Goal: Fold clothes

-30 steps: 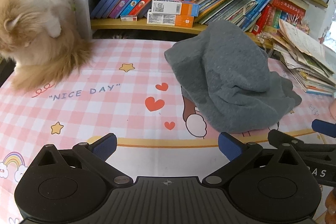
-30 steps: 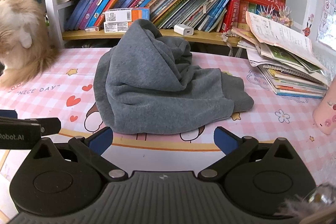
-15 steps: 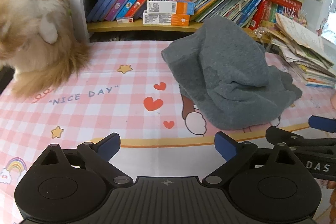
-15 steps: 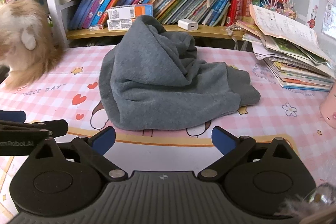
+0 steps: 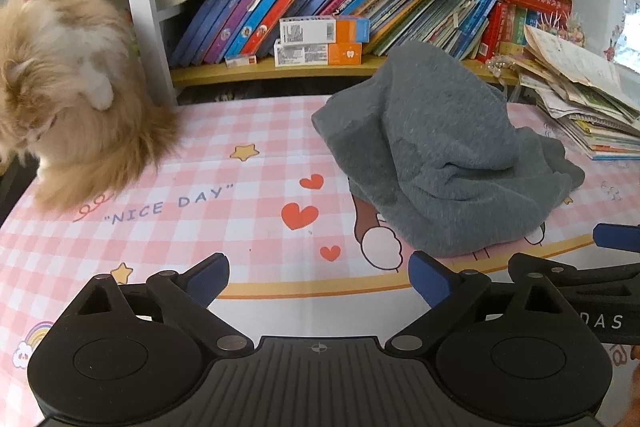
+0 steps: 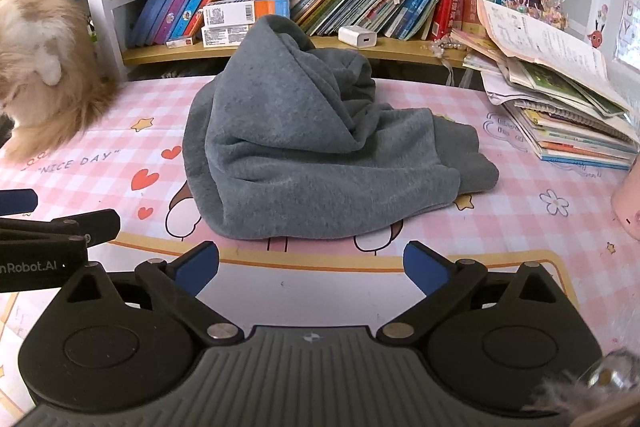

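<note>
A grey garment [image 6: 316,155] lies in a loose, crumpled heap on the counter [image 6: 520,227], which is covered by a pink checked cloth printed with hearts, stars and the words "NICE DAY". The heap rises to a rounded peak at the back, near the bookshelf [image 6: 280,51], and slumps forward and to the right into thick, soft folds; one cuffed end sticks out low on the right side. The left tongs [image 5: 318,277] stand wide, with nothing between their blue-tipped fingers [image 5: 208,277], and hover over bare cloth just in front of the garment's left lower edge without touching it. The right tongs [image 6: 310,265] are likewise spread wide and empty, aimed at the near edge of the heap, which lies just beyond the tips. In each wrist view the other tool shows at the side, so the two sit side by side. A fluffy cream and ginger animal [image 5: 68,99] sits at the far left of the counter, well apart from the garment. Rows of leaning books fill the shelf behind, with two small boxes [image 5: 320,41] stacked in front of them and a white charger [image 6: 357,37] nearby. A slumped pile of books and papers [image 6: 560,107] rests at the right.
</note>
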`<state>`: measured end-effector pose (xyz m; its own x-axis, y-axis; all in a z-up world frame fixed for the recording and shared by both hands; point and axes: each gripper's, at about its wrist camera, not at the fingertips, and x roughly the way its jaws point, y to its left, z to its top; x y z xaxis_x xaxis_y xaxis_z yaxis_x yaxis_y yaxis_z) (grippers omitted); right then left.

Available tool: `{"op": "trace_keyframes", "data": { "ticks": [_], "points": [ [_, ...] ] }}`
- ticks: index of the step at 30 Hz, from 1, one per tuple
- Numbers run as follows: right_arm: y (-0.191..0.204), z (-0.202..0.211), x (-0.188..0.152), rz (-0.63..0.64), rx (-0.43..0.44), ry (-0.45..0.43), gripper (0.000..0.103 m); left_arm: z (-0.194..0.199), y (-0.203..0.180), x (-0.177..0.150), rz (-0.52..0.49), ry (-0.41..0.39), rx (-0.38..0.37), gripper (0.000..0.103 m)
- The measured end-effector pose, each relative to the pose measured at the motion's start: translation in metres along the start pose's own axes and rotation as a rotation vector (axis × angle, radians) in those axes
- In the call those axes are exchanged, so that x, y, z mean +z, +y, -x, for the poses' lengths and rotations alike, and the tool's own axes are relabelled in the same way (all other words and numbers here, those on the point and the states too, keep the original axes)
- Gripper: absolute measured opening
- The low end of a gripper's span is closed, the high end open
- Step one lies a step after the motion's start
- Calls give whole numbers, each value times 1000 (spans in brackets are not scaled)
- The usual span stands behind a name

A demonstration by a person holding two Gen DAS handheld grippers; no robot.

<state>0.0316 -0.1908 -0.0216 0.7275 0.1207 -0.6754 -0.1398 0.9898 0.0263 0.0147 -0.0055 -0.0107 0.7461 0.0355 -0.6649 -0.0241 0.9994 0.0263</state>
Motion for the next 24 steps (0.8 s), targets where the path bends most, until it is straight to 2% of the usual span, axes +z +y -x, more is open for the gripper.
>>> {"op": "trace_keyframes", "data": {
  "ticks": [11, 15, 18, 24],
  "points": [
    [-7, -3, -1, 0, 6, 11, 99, -2, -9, 0, -16, 6, 6, 98],
    [-10, -8, -5, 9, 8, 30, 94, -6, -14, -4, -23, 30, -13, 98],
    [-9, -13, -8, 35, 21, 50, 87, -9, -18, -5, -37, 48, -30, 98],
    [-12, -23, 2, 125, 64, 29, 85, -12, -8, 0, 60, 56, -53, 98]
  ]
}}
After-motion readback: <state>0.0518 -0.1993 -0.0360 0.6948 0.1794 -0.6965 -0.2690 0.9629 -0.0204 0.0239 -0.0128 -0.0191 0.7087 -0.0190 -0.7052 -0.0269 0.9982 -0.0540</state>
